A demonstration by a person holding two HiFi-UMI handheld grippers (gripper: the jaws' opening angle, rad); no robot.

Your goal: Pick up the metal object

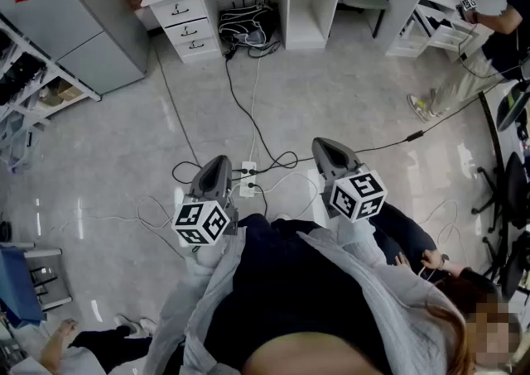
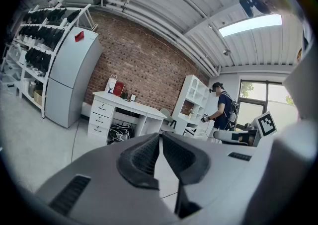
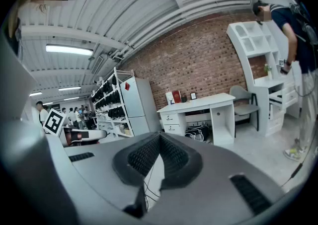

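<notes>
Holding both tongs pressed together and empty, left gripper (image 1: 214, 168) and right gripper (image 1: 329, 150) above the floor (image 1: 124, 150); we find no metal object in any view; our risk: setting off blind, snagging the cables (image 1: 242, 112) by the power strip (image 1: 248, 180), arriving with jaws unopened.

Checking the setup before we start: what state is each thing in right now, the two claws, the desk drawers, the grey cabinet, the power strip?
left claw: shut, nothing between its jaws
right claw: shut, nothing between its jaws
desk drawers: all pushed in
grey cabinet: doors closed
power strip: on the floor, cables plugged in
</notes>
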